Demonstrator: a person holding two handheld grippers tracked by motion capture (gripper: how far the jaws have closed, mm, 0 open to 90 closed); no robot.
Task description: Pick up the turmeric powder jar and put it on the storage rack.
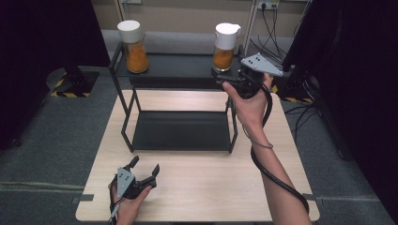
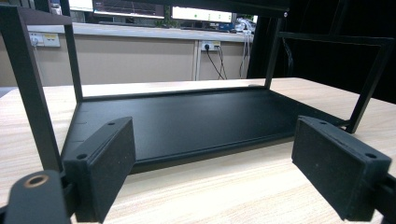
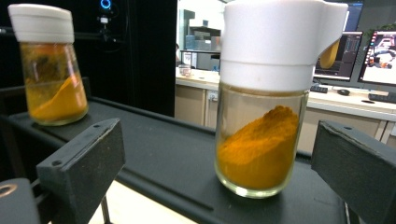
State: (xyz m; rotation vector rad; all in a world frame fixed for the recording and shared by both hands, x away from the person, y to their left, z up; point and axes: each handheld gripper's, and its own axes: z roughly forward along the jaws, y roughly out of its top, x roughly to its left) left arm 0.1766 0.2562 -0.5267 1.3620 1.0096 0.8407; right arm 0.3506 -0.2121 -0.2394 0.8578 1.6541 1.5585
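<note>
Spice jar [image 1: 224, 48]: high view; white lid, orange powder, upright on rack [image 1: 180, 65] top shelf, right end; right gripper [image 1: 220, 83] just before it; second jar [image 1: 133, 46] at left end
Left gripper [image 1: 144, 168]: on desk [image 1: 197, 187], jaws wide, holding nothing
Left gripper view: jaws spread, facing rack's lower shelf [image 2: 187, 119]
Right gripper view: jaws wide either side of spice jar [image 3: 261, 130], not touching

A second spice jar [image 1: 133, 45] stands on the black rack's [image 1: 180, 131] top left.

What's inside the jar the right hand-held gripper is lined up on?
The jar holds orange powder, heaped higher on one side and about half full. Its white cap hides whatever is in the neck.
</note>
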